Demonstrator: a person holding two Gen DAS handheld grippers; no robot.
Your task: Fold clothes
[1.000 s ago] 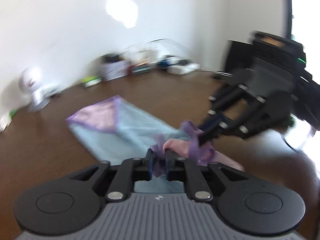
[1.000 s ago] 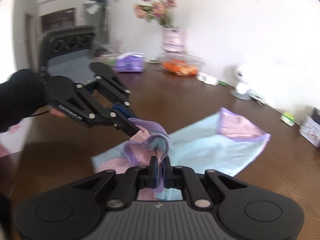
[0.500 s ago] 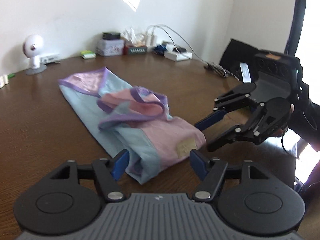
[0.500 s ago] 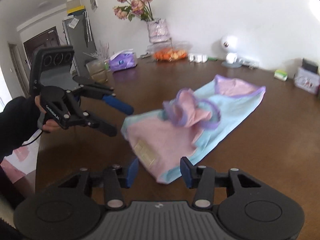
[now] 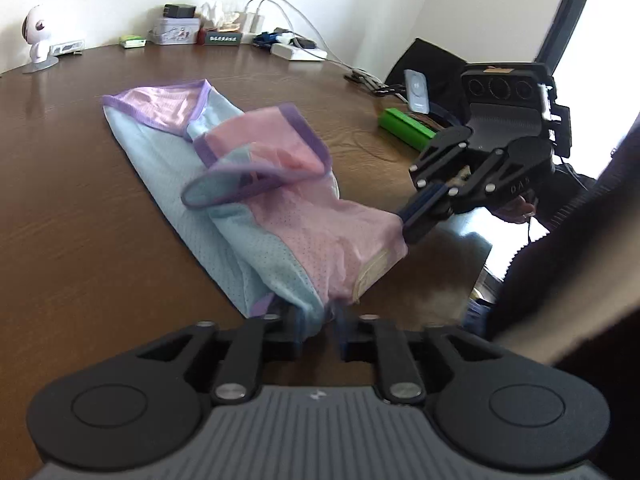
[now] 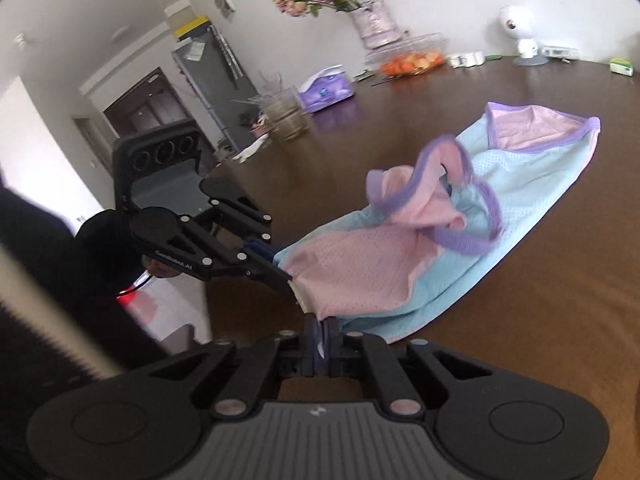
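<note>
We had the garment lying lengthwise on the brown table, a pale blue and pink mesh top edged in purple, its far end flat and its middle heaped where a purple-trimmed opening had been laid back over the body. Both of our tools were at the near end, each on its own corner — we judged this the start of another fold, since two held corners let the hem travel as one straight edge.

Our left gripper was closing on the blue corner: cloth sat between its fingers, though the motion blur there left a sliver of gap, so we took it as pinching the fabric rather than fully pressed. Our right gripper had its jaws tight together on the pink corner beside the pale label, with a thin fold of cloth showing between them. In that same view the left gripper's fingertips met the hem just beside ours.

The near edge was lifted slightly off the wood, which we read as deliberate — slack taken up before carrying it toward the far end. The loose heap in the middle looked likely to shift if we moved fast.
</note>
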